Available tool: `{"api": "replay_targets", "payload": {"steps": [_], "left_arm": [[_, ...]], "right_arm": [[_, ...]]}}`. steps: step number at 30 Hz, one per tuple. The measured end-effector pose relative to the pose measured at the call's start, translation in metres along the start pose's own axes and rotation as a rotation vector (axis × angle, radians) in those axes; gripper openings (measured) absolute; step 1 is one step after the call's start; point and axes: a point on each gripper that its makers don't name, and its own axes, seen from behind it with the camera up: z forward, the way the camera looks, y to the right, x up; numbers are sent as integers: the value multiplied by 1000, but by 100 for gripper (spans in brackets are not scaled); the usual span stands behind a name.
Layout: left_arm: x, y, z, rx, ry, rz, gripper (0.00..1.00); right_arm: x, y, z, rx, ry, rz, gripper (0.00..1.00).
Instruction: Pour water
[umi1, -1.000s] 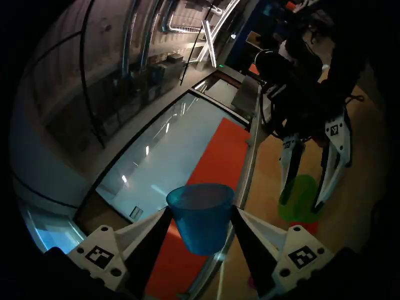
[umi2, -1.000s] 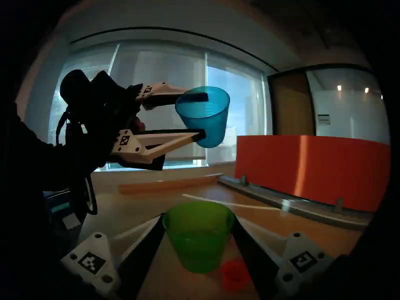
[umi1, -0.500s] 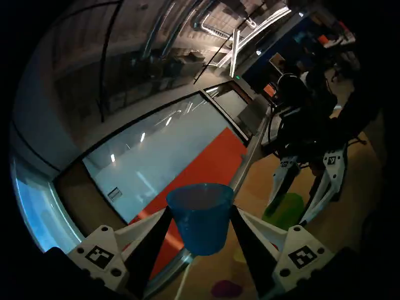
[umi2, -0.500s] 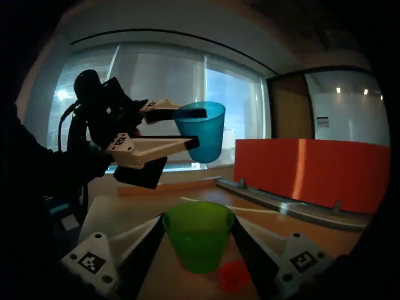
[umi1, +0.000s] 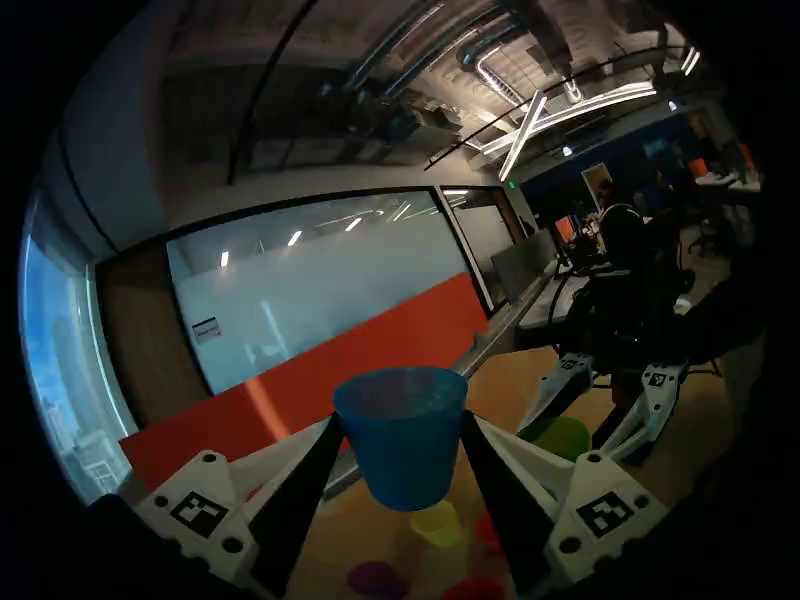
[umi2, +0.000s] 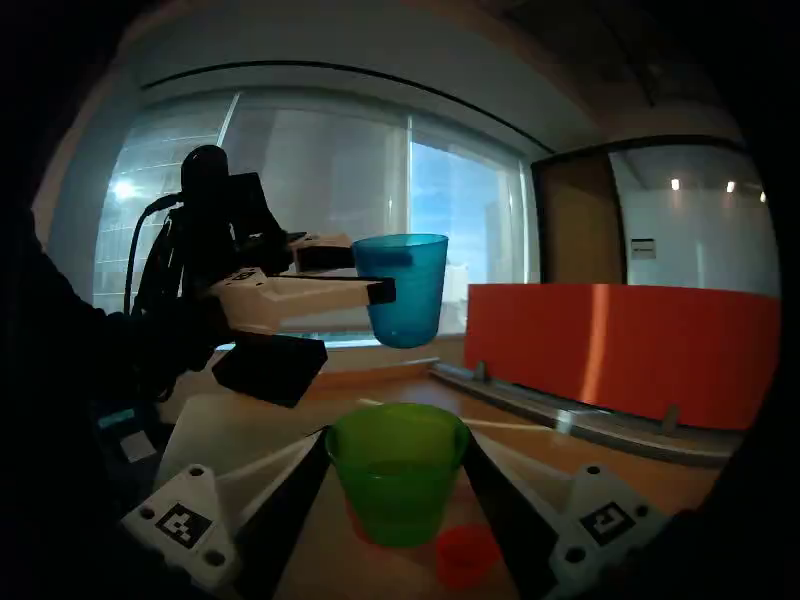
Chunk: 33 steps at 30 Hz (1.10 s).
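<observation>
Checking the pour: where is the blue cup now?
In the right gripper view, the blue cup is upright in the left gripper, above the green cup, left of the orange panel.

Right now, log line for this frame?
left claw: shut on blue cup | right claw: shut on green cup | blue cup: upright, lifted

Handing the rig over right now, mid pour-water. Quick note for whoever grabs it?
Left tool: shut on the blue cup, held upright in the air. In the right gripper view it sits higher than the green cup.
Right tool: shut on the green cup, upright and low over the wooden table. I can't tell if it rests on it.
Done: both cups gripped.
Left: water levels aren't readable, so check both cups. If the pour is due, bring the blue rim over the green cup and tip.
Mind the small red cup right beside the green one.
</observation>
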Motion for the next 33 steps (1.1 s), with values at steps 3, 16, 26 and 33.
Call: {"api": "replay_targets", "payload": {"steps": [3,16,26,33], "left_arm": [[-2,-1,-1,-5,0,-57,84],[-17,-4,-2,-34,-17,-326,84],[-30,-3,-14,-29,-49,-303,84],[-52,1,-30,-26,-90,-295,84]], "right_arm": [[0,1,0,-2,1,-1,92],[7,4,-2,-11,9,-2,92],[5,4,-5,-18,-7,-4,92],[-4,7,-13,-37,-48,-7,93]]}}
